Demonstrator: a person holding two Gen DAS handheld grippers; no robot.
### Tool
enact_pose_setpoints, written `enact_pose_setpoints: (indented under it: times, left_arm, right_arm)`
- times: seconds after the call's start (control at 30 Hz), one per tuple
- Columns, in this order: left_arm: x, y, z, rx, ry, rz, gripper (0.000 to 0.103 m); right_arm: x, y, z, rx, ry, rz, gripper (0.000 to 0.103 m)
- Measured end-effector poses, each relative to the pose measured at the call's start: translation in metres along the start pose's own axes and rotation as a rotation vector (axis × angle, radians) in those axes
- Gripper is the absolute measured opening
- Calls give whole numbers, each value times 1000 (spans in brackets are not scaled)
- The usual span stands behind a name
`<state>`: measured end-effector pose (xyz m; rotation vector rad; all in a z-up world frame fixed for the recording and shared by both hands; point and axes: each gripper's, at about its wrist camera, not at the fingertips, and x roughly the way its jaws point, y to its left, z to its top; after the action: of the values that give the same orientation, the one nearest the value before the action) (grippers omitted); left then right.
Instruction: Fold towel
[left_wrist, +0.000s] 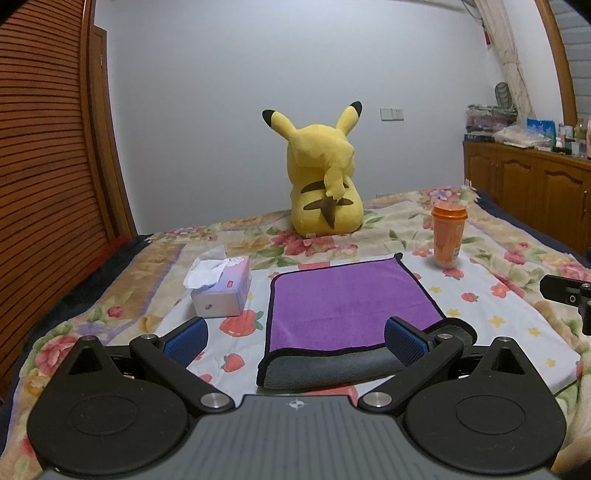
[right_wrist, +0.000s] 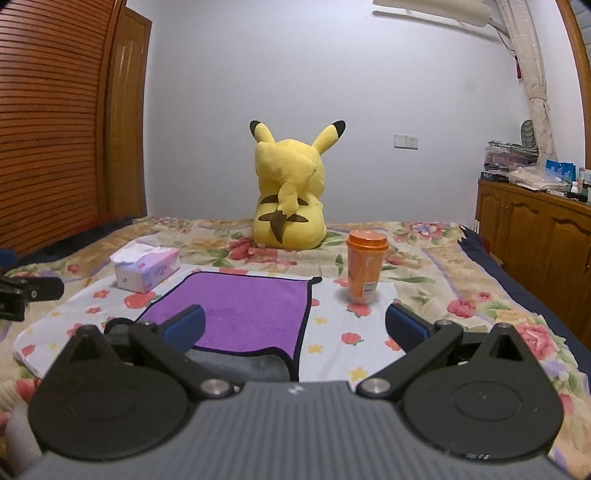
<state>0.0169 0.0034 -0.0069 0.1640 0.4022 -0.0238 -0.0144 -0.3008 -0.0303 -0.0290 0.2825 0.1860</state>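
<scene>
The purple towel (left_wrist: 351, 306) is laid flat at twelve o'clock, its near edge curled. Both the left gripper (left_wrist: 295, 341) and right gripper (right_wrist: 295, 328) are spread, empty. Being soft and limp (probably light), it is best pinched at the near corners.

The tissue box (right_wrist: 147, 271) print and the orange cup (right_wrist: 365, 271) label are too small to read.

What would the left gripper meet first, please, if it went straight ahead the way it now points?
Most likely the purple towel: the open left gripper points across it, the folded near edge lying between its fingers. Farther along sits the yellow plush, though depth is unclear.
</scene>
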Motion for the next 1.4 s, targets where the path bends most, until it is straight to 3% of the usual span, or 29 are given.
enact_pose_setpoints:
  times: [0.37, 0.93, 1.4]
  left_arm:
    - [37, 8, 9, -7, 72, -5, 103]
    - [79, 16, 15, 5, 122, -4, 103]
    - [122, 29, 13, 26, 173, 10, 103]
  right_arm:
    - [23, 0, -1, -5, 55, 11, 103]
    - [67, 0, 2, 0, 99, 24, 103]
    - [110, 8, -2, -44, 174, 94, 103]
